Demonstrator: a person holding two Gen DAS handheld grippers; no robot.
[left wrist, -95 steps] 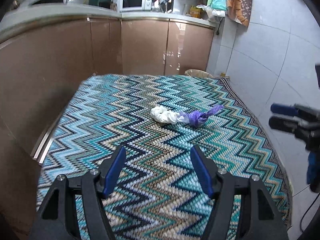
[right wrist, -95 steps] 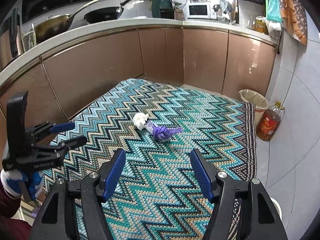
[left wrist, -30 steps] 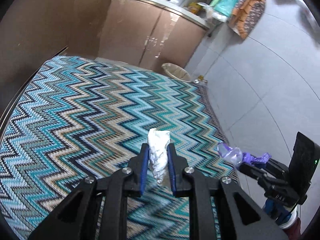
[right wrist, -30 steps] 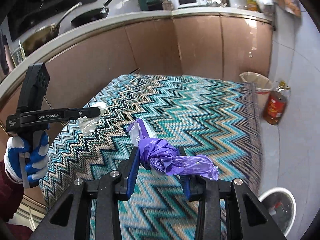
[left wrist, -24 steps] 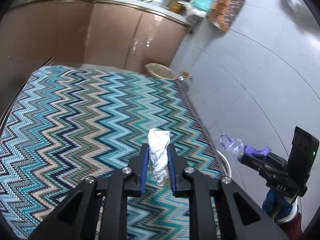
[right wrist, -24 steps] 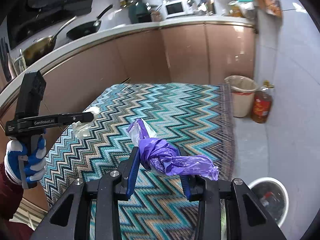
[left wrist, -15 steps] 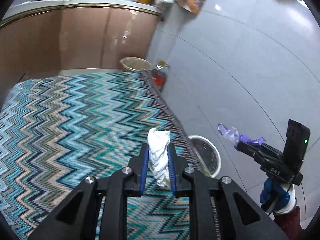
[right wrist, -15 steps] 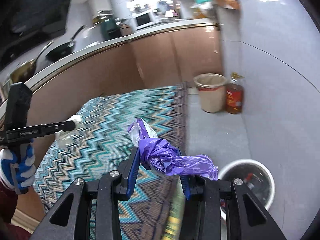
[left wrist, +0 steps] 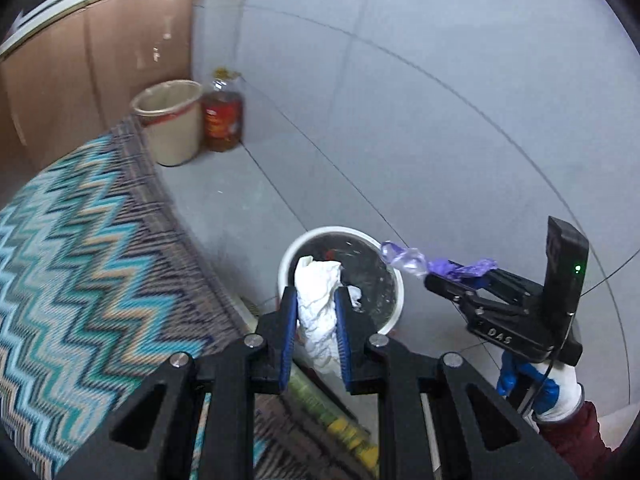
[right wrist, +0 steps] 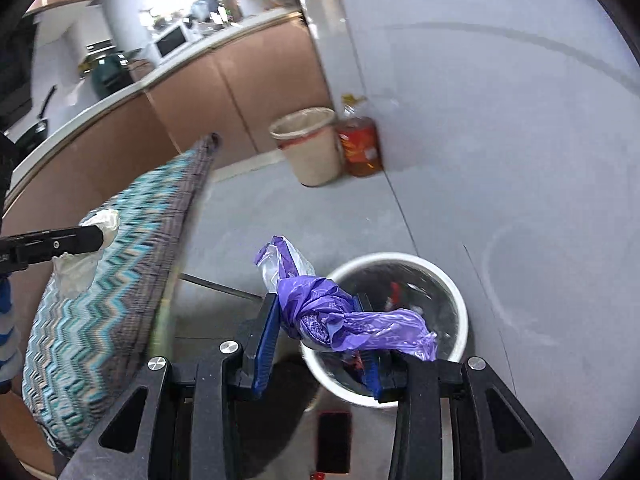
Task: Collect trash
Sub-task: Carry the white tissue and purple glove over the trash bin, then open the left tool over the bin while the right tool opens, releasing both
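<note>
Left wrist view: the left gripper (left wrist: 316,332) is clamped on a crumpled white tissue wad (left wrist: 318,308), which stands up between the blue pads with its top just in front of the white bin (left wrist: 286,268) on the grey floor. The right gripper (left wrist: 444,280), held by a gloved hand (left wrist: 536,384), appears at the right edge of this view beside the bin rim. In the right wrist view the right gripper (right wrist: 320,336) is closed on a twisted purple plastic bag (right wrist: 320,308) with a clear plastic end, and the bin (right wrist: 452,284) lies directly behind and below it. Handling estimate: both items are very light, soft and fully compressible; neither is fragile. The tissue is fibrous and should not slip in the pads; the plastic film is slick, so the knotted, bunched middle is the secure place to hold, and the present grip sits there. Loose tails of film may cling to a pad on release. Legible writing: "DAS" or similar in white on the right gripper body in the left wrist view; small print on the purple film reads roughly "138", not certain. The red label of the oil bottle (left wrist: 222,116) beside the beige bin (left wrist: 168,120) is too blurred to read.
</note>
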